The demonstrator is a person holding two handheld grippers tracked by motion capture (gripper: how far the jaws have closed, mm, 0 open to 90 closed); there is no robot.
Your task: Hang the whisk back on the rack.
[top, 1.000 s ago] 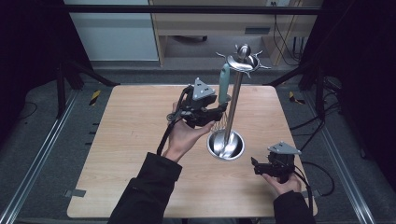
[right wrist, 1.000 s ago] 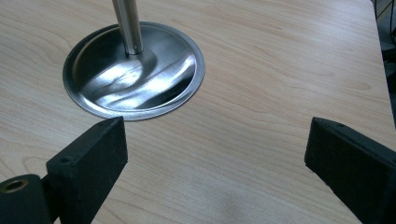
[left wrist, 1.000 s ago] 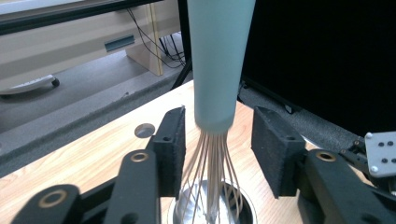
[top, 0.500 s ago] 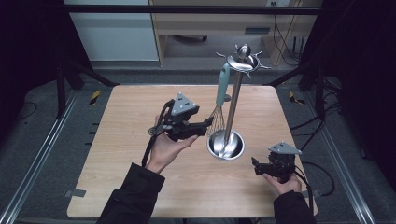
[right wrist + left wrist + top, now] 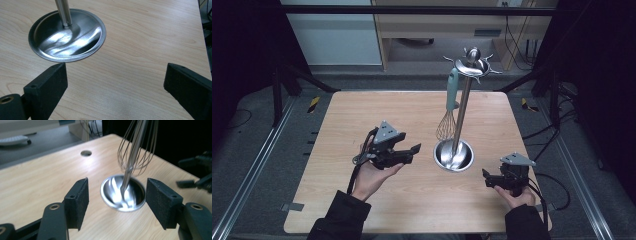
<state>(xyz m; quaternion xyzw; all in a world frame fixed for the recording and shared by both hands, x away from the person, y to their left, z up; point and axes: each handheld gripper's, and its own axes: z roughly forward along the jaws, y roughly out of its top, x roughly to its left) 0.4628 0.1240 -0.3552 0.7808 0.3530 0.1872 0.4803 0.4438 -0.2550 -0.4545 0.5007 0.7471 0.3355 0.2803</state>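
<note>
Tabletop [image 5: 362, 115] of pale wood spreads under both my grippers. Ahead of my left gripper [image 5: 117, 202] stands the utensil stand [image 5: 460, 120], a steel pole rising from a round dished base [image 5: 66, 35] to a hooked crown. A whisk [image 5: 449, 107] with a teal handle hangs from one hook beside the pole, its wire head above the base, just beyond my left jaws and a little to their right. My left gripper is released: its jaws have just been opening, they stand wide apart, and nothing lies between them but bare table and the base farther off. My right gripper [image 5: 115, 82] rests low at the table's near edge, to the right of the base, jaws spread wide and holding nothing.
</note>
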